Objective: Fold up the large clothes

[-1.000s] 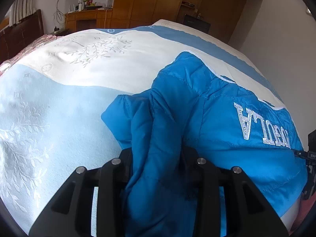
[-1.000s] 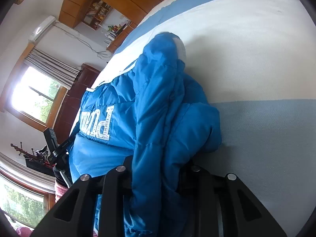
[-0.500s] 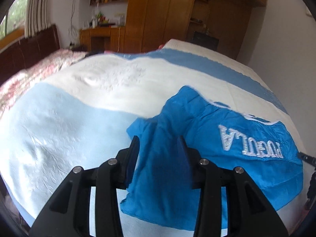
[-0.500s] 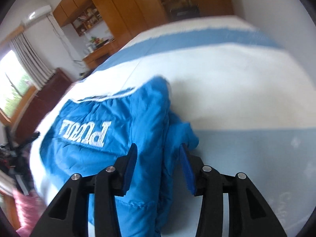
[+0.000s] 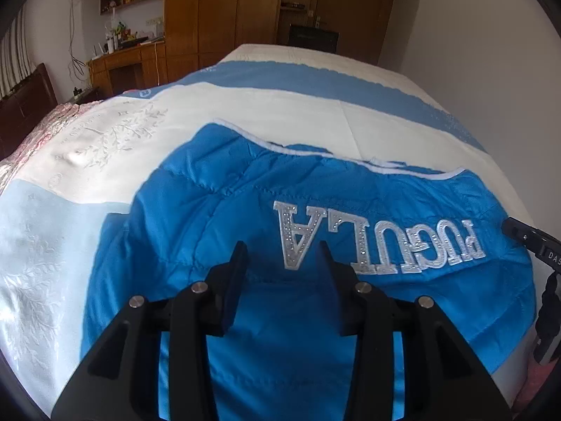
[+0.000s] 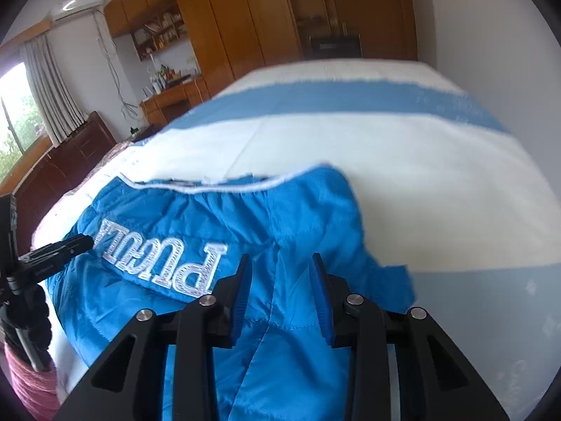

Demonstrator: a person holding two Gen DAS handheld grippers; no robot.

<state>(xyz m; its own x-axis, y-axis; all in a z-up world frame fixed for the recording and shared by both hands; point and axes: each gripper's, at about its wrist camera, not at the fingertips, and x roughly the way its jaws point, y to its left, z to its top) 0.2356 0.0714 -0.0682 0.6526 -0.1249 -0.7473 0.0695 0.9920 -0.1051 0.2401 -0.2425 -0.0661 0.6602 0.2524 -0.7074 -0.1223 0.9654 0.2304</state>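
Note:
A bright blue quilted jacket (image 5: 210, 228) lies flat on the bed, back up, with white lettering (image 5: 378, 242) across it. My left gripper (image 5: 281, 249) hovers over its near-left part, open, with nothing pinched; only the fabric below shows through the gap. In the right wrist view the same jacket (image 6: 298, 210) has its right side folded inward beside the lettering (image 6: 164, 259). My right gripper (image 6: 280, 258) hangs above that folded edge. Its jaws are closing, but the pads touch nothing and no cloth is between them.
The bed cover (image 5: 280, 115) is striped white and blue, with a wall close along its right side. A black clamp on a tripod (image 6: 52, 249) stands at the near edge by the jacket. A dark headboard (image 5: 24, 98), desk (image 5: 129, 59) and wooden wardrobes (image 5: 217, 10) lie beyond.
Both grippers were shut on bunched blue fabric; they let it go and lifted back from the jacket. The released folds now lie flat on the jacket.

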